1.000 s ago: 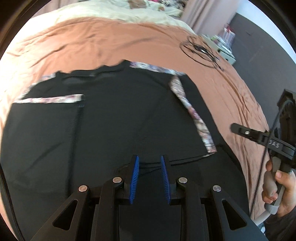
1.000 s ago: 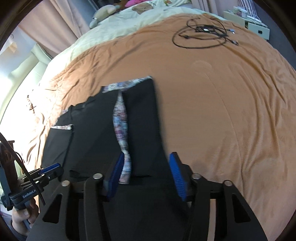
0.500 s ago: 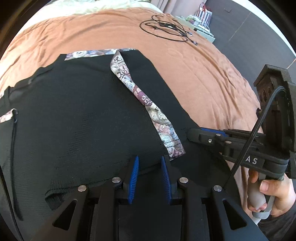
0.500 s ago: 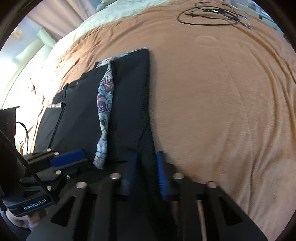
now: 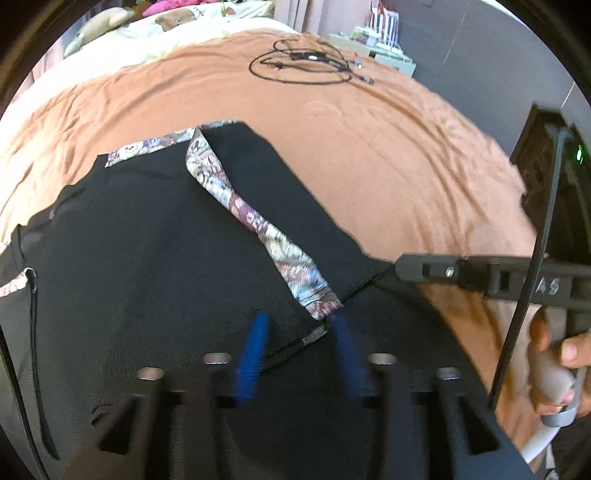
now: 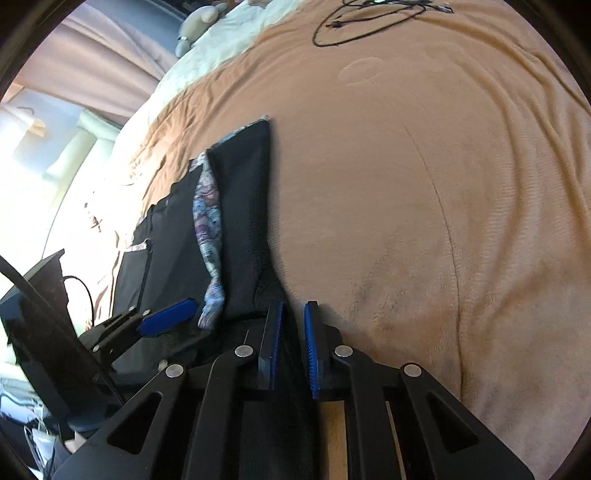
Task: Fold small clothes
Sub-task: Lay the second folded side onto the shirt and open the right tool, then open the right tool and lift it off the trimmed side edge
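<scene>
A black garment [image 5: 155, 258] with patterned trim [image 5: 266, 236] lies spread on the brown bedspread [image 5: 369, 155], its right sleeve folded inward. My left gripper [image 5: 299, 325] is open over the near hem, blurred by motion. My right gripper [image 6: 293, 314] is shut on the garment's near right edge [image 6: 243, 206], with black fabric between its blue pads. The right gripper also shows in the left wrist view [image 5: 402, 267], gripping the hem. The left gripper's blue pad [image 6: 168, 317] shows in the right wrist view.
A coiled black cable [image 5: 306, 64] lies on the far side of the bed. A cream blanket with soft toys [image 5: 166, 26] is at the head. A white shelf unit [image 5: 376, 51] stands by the grey wall on the right.
My left gripper's jaws have opened wider and it has moved right along the hem. My right gripper has closed on the garment's right edge.
</scene>
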`<action>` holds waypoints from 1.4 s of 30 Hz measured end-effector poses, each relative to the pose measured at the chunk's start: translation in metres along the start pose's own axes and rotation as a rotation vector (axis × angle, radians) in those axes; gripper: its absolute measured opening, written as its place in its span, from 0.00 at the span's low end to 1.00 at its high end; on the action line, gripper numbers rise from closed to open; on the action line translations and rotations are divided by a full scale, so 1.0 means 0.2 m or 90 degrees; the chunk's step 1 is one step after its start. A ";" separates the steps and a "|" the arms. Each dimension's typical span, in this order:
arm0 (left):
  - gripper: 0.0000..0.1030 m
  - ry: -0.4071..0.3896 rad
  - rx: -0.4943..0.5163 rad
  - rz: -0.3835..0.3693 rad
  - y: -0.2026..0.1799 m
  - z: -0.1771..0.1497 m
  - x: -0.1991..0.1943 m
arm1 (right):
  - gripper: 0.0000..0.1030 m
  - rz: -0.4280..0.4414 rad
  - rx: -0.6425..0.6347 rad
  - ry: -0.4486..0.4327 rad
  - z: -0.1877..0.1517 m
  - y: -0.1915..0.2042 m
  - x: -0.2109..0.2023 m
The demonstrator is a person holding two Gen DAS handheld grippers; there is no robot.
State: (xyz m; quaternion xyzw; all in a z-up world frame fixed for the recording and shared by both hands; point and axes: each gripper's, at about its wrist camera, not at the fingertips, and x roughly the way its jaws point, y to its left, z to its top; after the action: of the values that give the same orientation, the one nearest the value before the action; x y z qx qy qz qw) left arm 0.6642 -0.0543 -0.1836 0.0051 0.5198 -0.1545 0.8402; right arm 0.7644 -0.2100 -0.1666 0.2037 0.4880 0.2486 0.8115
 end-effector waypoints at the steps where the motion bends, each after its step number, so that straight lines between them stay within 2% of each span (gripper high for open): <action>1: 0.16 -0.005 -0.005 -0.016 0.01 0.01 -0.03 | 0.09 0.005 -0.005 0.002 0.00 0.01 -0.01; 3: 0.10 -0.022 -0.005 -0.026 0.04 0.03 -0.09 | 0.10 -0.001 -0.014 0.004 0.00 0.01 -0.04; 5: 0.08 -0.038 -0.011 -0.028 0.08 0.05 -0.16 | 0.22 -0.023 -0.037 0.001 0.01 0.05 -0.05; 7: 0.06 -0.053 -0.021 -0.021 0.13 0.07 -0.22 | 0.55 -0.033 -0.051 -0.007 0.01 0.10 -0.05; 11: 0.05 -0.089 -0.050 0.012 0.28 0.11 -0.32 | 0.56 -0.033 -0.064 -0.018 0.02 0.17 -0.01; 13: 0.04 -0.096 -0.068 0.025 0.36 0.12 -0.35 | 0.56 -0.052 -0.079 -0.014 0.03 0.20 0.03; 16: 0.03 -0.108 -0.081 0.006 0.45 0.11 -0.37 | 0.55 -0.061 -0.075 -0.011 0.04 0.21 0.08; 17: 0.04 -0.103 -0.073 -0.005 0.45 0.10 -0.37 | 0.51 -0.059 -0.074 -0.009 0.04 0.20 0.09; 19: 0.04 -0.087 -0.057 -0.017 0.42 0.09 -0.34 | 0.17 -0.048 -0.073 0.005 0.04 0.19 0.11; 21: 0.04 -0.067 -0.041 -0.024 0.37 0.06 -0.30 | 0.05 -0.061 -0.074 0.005 0.04 0.17 0.12; 22: 0.04 -0.057 -0.036 -0.029 0.34 0.05 -0.27 | 0.04 -0.056 -0.067 0.000 0.04 0.15 0.10; 24: 0.09 -0.035 -0.023 -0.043 0.27 0.03 -0.21 | 0.04 -0.040 -0.051 -0.011 0.04 0.12 0.06; 26: 0.12 -0.022 -0.009 -0.054 0.20 0.02 -0.17 | 0.04 -0.050 -0.039 -0.016 0.04 0.09 0.01; 28: 0.23 -0.011 0.007 -0.062 0.13 0.01 -0.13 | 0.05 -0.032 -0.027 -0.013 0.04 0.06 -0.03; 30: 0.48 -0.011 0.024 -0.072 0.05 0.01 -0.11 | 0.06 -0.038 -0.027 -0.017 0.03 0.05 -0.08; 32: 0.56 -0.016 0.042 -0.071 -0.01 0.01 -0.09 | 0.09 -0.030 -0.021 -0.023 0.01 0.02 -0.14; 36: 0.56 0.003 0.061 -0.044 -0.08 0.02 -0.01 | 0.45 -0.027 -0.015 -0.037 -0.02 -0.04 -0.21; 37: 0.55 0.006 0.070 -0.027 -0.09 0.02 0.01 | 0.46 -0.028 -0.010 -0.041 -0.02 -0.06 -0.23; 38: 0.48 0.008 0.079 -0.010 -0.11 0.02 0.03 | 0.46 -0.025 -0.007 -0.041 -0.03 -0.07 -0.24; 39: 0.26 0.007 0.082 -0.003 -0.11 0.01 0.04 | 0.46 -0.021 -0.004 -0.042 -0.04 -0.08 -0.25; 40: 0.14 0.007 0.082 0.000 -0.11 0.02 0.04 | 0.46 -0.020 -0.003 -0.042 -0.04 -0.09 -0.25; 41: 0.07 0.008 0.076 -0.006 -0.09 0.02 0.03 | 0.46 -0.021 -0.005 -0.043 -0.04 -0.09 -0.26; 42: 0.07 0.001 0.071 -0.016 -0.08 0.03 0.01 | 0.46 -0.021 -0.007 -0.043 -0.04 -0.09 -0.26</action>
State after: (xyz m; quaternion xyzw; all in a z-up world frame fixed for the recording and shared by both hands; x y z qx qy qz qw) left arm 0.6661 -0.0713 -0.1812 0.0455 0.5114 -0.1935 0.8361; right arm 0.7399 -0.2551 -0.1437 0.1993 0.4623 0.2309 0.8326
